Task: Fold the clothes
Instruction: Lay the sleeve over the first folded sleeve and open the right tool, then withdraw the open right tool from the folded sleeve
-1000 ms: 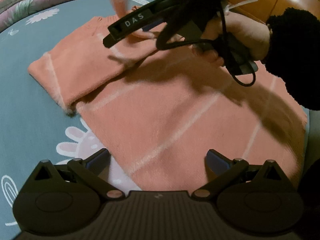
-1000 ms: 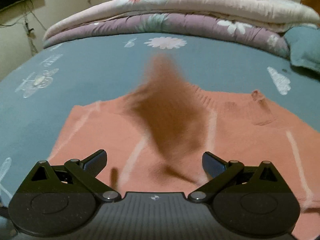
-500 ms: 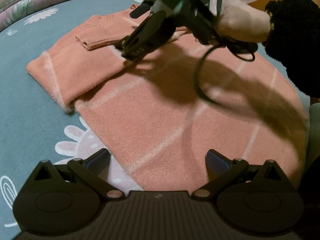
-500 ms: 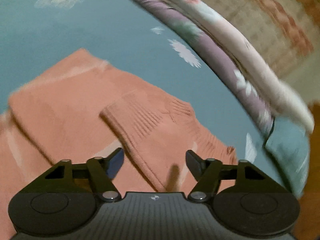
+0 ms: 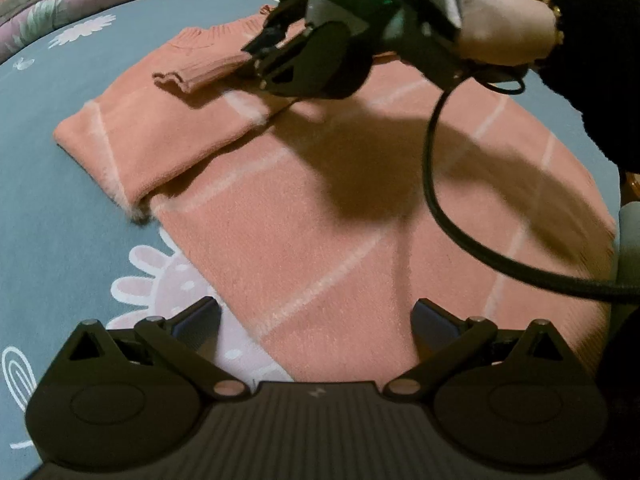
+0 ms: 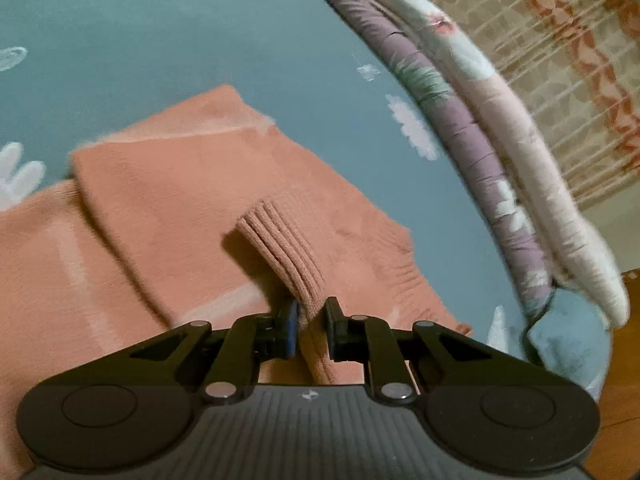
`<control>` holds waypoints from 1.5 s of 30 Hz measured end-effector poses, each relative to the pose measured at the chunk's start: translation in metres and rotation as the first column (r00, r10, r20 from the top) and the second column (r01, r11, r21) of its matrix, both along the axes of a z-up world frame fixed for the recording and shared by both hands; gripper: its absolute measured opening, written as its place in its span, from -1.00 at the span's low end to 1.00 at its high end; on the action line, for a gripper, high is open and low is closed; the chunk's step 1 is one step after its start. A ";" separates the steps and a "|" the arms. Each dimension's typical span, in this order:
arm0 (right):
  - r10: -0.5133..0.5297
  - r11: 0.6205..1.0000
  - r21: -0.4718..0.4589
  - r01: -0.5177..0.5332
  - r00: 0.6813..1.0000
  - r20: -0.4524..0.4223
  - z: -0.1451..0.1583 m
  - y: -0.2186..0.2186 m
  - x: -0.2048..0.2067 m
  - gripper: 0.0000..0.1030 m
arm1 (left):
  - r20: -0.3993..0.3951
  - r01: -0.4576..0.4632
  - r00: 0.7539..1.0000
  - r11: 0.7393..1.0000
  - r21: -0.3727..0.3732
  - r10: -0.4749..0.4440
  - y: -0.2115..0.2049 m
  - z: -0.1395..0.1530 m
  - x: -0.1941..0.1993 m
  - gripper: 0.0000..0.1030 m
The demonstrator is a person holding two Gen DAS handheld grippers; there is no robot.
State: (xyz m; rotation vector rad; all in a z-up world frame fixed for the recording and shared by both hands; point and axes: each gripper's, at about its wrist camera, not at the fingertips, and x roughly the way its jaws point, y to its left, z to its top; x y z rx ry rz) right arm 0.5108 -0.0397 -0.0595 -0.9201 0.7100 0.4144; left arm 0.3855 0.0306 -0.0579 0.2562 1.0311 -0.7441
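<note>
Teal bedsheet [image 6: 168, 36] printed with white flowers, spread flat. Along its far edge, a rolled floral quilt [image 6: 472, 92] in purple and pale pink; behind that, a patterned curtain [image 6: 560, 40]. A strip of wooden floor [image 6: 624, 312] at the right.

Salmon-pink knit sweater [image 5: 320, 208] with thin white lines, laid flat on the sheet, one sleeve [image 5: 160, 136] folded across the body. Ribbed cuff [image 6: 280, 248] raised off the fabric.

Right gripper [image 6: 311, 322] nearly closed, pinching the cuff between its pads. Bare hand and black fleece sleeve behind it in the left wrist view; black cable [image 5: 460, 224] trailing.

Left gripper [image 5: 316, 316] spread wide, over the sweater's near edge, holding nothing.
</note>
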 end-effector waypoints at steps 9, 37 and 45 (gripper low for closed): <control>-0.141 0.984 0.114 0.137 0.989 0.032 0.025 -0.047 -0.021 0.38 | -0.015 0.002 1.000 1.000 0.024 -0.001 0.002 0.002 0.002 0.99; -0.794 0.509 0.502 0.699 0.607 -0.041 -0.014 -0.372 -0.032 1.00 | -0.007 0.054 0.999 0.994 0.091 -0.054 -0.075 0.012 0.003 0.99; -0.715 0.654 0.356 0.668 0.700 -0.001 0.017 -0.325 -0.052 0.98 | -0.002 0.045 0.999 0.995 0.086 -0.045 -0.069 0.013 0.008 0.99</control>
